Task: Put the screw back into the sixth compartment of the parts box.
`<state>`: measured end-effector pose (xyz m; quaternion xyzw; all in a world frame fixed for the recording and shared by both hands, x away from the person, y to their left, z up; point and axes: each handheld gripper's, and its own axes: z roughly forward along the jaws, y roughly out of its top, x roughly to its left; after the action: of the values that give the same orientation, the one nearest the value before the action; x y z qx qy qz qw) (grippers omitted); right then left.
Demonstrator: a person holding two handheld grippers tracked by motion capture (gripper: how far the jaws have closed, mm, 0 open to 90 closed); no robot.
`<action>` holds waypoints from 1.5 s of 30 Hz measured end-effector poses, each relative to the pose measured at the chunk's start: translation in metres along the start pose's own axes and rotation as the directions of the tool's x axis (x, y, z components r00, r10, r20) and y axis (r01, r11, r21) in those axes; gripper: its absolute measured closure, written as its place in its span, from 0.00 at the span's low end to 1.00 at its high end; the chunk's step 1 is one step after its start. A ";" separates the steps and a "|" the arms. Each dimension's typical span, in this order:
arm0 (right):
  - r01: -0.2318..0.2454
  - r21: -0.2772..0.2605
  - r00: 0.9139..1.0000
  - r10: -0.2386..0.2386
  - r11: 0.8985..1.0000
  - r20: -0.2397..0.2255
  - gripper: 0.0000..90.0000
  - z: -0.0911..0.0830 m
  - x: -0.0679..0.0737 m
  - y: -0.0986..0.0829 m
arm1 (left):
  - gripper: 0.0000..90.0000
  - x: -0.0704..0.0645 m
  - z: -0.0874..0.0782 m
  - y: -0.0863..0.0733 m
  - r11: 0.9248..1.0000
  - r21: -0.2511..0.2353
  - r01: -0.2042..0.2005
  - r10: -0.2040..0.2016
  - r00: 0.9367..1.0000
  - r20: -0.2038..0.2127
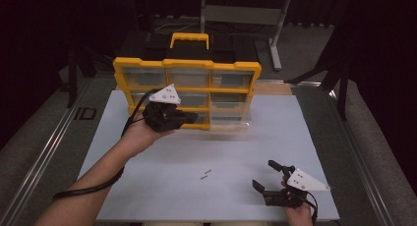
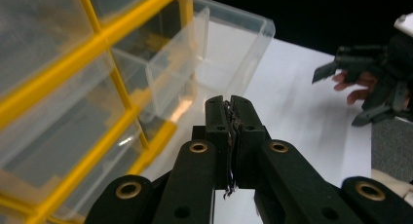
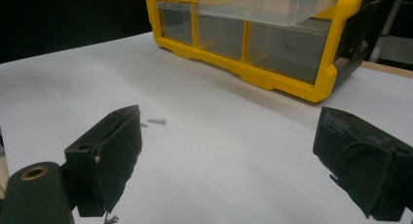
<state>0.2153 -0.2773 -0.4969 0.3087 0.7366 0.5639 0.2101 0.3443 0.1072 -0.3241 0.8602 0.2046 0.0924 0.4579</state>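
Observation:
A yellow organizer cabinet (image 1: 187, 65) with clear drawers stands upright at the back of the white table (image 1: 162, 186). One clear drawer (image 1: 229, 120) is pulled far out of it toward me, also seen as a drawer (image 2: 229, 48) just beyond my left jaws. My left gripper (image 1: 193, 118) is shut in front of the cabinet's lower rows, its tips (image 2: 231, 103) at the drawer's near lower edge; I see nothing between the jaws. My right gripper (image 1: 263, 173) rests wide open near the table's front right. Two small screws (image 1: 205, 175) lie between the grippers.
The screws (image 3: 157, 121) lie ahead and left of my right gripper (image 3: 229, 156), with bare white table up to the cabinet (image 3: 272, 80). A black case with a yellow handle (image 1: 189, 39) sits behind the cabinet. Metal rails run along both table sides.

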 end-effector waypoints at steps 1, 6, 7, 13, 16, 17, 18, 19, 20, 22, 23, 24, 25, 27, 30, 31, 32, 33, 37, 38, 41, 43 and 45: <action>0.000 0.000 1.000 0.000 1.000 0.000 0.12 0.000 0.000 0.000 | 0.98 0.000 0.000 0.004 1.000 0.001 -0.006 0.006 1.000 -0.003; -0.001 -0.001 1.000 0.001 1.000 -0.001 0.12 0.000 0.000 0.000 | 0.98 0.001 0.003 0.020 1.000 -0.013 -0.014 0.014 1.000 -0.011; 0.000 0.000 1.000 0.000 1.000 -0.001 0.12 0.000 0.000 0.000 | 0.98 0.001 0.004 0.024 1.000 -0.015 -0.014 0.014 1.000 -0.011; 0.001 -0.002 1.000 -0.001 1.000 -0.003 0.12 0.000 0.000 0.000 | 0.98 -0.002 0.014 0.042 0.999 -0.021 -0.032 0.032 0.999 -0.018; 0.001 -0.001 1.000 -0.001 1.000 -0.005 0.12 0.000 0.000 0.000 | 0.98 -0.003 0.020 0.050 0.999 -0.026 -0.034 0.033 0.999 -0.023; 0.002 0.000 1.000 -0.002 1.000 -0.005 0.12 0.000 0.000 0.000 | 0.98 -0.003 0.022 0.052 0.999 -0.028 -0.031 0.030 0.999 -0.024; 0.003 0.001 1.000 -0.003 1.000 -0.006 0.12 0.000 0.001 0.000 | 0.98 -0.003 0.022 0.052 0.999 -0.028 -0.031 0.030 0.999 -0.024; 0.002 0.001 1.000 -0.002 1.000 -0.007 0.12 0.000 0.001 0.000 | 0.98 -0.003 0.027 0.057 0.999 -0.034 -0.030 0.029 0.999 -0.030; 0.002 0.001 1.000 -0.002 1.000 -0.007 0.12 0.000 0.001 0.000 | 0.98 -0.003 0.027 0.057 0.999 -0.034 -0.030 0.029 0.999 -0.030; 0.002 0.000 1.000 -0.002 1.000 -0.007 0.12 0.000 0.001 0.000 | 0.98 -0.002 0.034 0.062 0.999 -0.042 -0.015 0.013 0.999 -0.038; 0.001 0.000 1.000 -0.001 1.000 -0.008 0.12 0.000 0.000 0.000 | 0.98 -0.002 0.036 0.063 0.999 -0.040 -0.020 0.018 0.999 -0.049; 0.003 0.000 1.000 -0.003 1.000 -0.006 0.12 0.000 0.000 0.000 | 0.98 -0.001 0.039 0.064 0.999 -0.042 -0.011 0.009 0.999 -0.051; 0.002 0.000 1.000 -0.002 1.000 -0.005 0.12 0.000 0.000 0.000 | 0.98 -0.001 0.042 0.065 0.999 -0.043 -0.005 0.003 0.999 -0.043; 0.003 -0.002 1.000 -0.003 1.000 -0.005 0.12 -0.001 0.000 0.000 | 0.98 0.000 0.048 0.066 0.999 -0.029 -0.016 0.015 0.999 -0.050; 0.003 -0.002 1.000 -0.003 1.000 -0.008 0.12 -0.001 0.000 0.000 | 0.98 0.001 0.058 0.065 1.000 -0.016 -0.017 0.017 0.999 -0.043; 0.003 -0.001 1.000 -0.003 1.000 -0.008 0.12 -0.001 0.000 0.000 | 0.98 0.003 0.062 0.064 1.000 -0.012 -0.012 0.012 1.000 -0.022; 0.004 -0.001 1.000 -0.004 1.000 -0.008 0.12 -0.001 0.001 0.000 | 0.98 0.003 0.066 0.063 1.000 -0.009 -0.009 0.009 1.000 -0.016; 0.004 -0.002 1.000 -0.004 1.000 -0.008 0.12 -0.001 0.001 0.000 | 0.98 0.003 0.068 0.062 1.000 0.003 -0.016 0.016 1.000 -0.013; 0.001 -0.003 1.000 -0.001 1.000 -0.007 0.12 -0.001 0.000 0.000 | 0.98 0.003 0.080 0.058 0.999 0.042 -0.020 0.020 1.000 -0.002; 0.000 -0.003 1.000 0.000 1.000 -0.007 0.12 -0.001 0.000 0.000 | 0.98 0.004 0.082 0.057 0.999 0.048 -0.017 0.017 1.000 0.000; 0.003 0.000 1.000 -0.003 1.000 -0.009 0.12 -0.001 0.000 0.000 | 0.98 0.005 0.087 0.055 0.997 0.070 -0.009 0.009 1.000 0.002; 0.005 0.000 1.000 -0.005 1.000 -0.011 0.12 -0.001 0.001 0.001 | 0.98 0.006 0.090 0.055 0.996 0.085 -0.012 0.012 1.000 0.003; 0.004 0.000 1.000 -0.004 1.000 -0.011 0.12 -0.001 0.001 0.001 | 0.98 0.007 0.092 0.054 0.996 0.093 -0.010 0.010 1.000 -0.003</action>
<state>0.2142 -0.2773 -0.4961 0.3039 0.7383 0.5654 0.2071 0.3966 0.0147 -0.3312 0.8813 0.2052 0.0865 0.4168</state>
